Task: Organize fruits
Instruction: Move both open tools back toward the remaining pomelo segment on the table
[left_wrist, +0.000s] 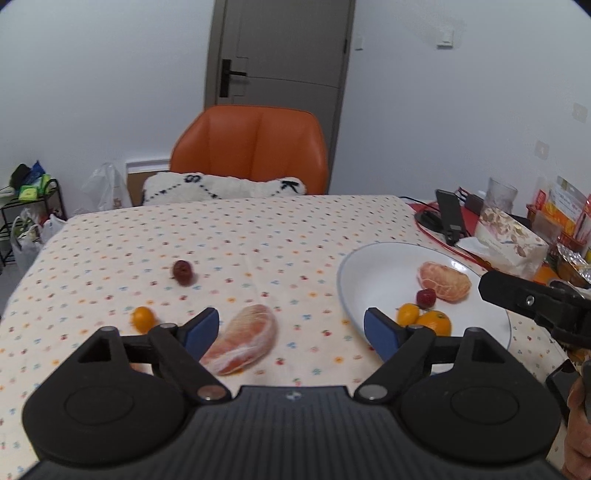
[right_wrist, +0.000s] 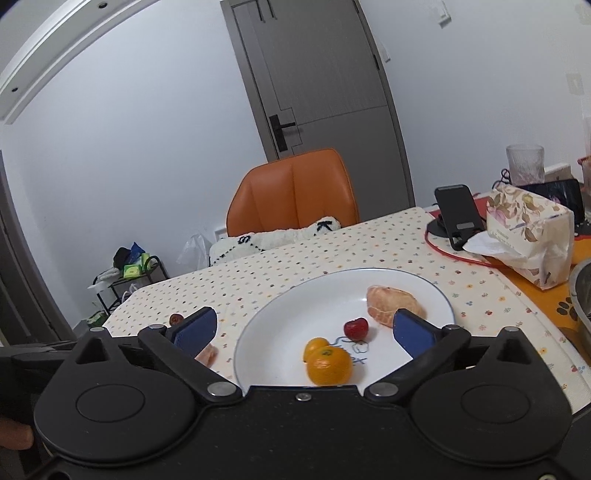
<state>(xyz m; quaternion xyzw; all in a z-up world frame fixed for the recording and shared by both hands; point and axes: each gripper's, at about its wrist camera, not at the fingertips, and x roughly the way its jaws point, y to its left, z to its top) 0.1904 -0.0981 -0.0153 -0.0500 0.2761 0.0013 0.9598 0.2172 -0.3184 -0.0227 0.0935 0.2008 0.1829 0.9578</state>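
- Left hand-held gripper (left_wrist: 291, 326): jaws wide, empty; peeled pomelo wedge (left_wrist: 242, 339) on table (left_wrist: 258, 229) just ahead, nearer its left finger.
- Right hand-held gripper (right_wrist: 304, 330): jaws wide, empty, above plate (right_wrist: 280, 317) holding mandarin (right_wrist: 328, 365).

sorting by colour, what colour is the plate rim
White plate with a thin blue rim line, clearest in the right wrist view.
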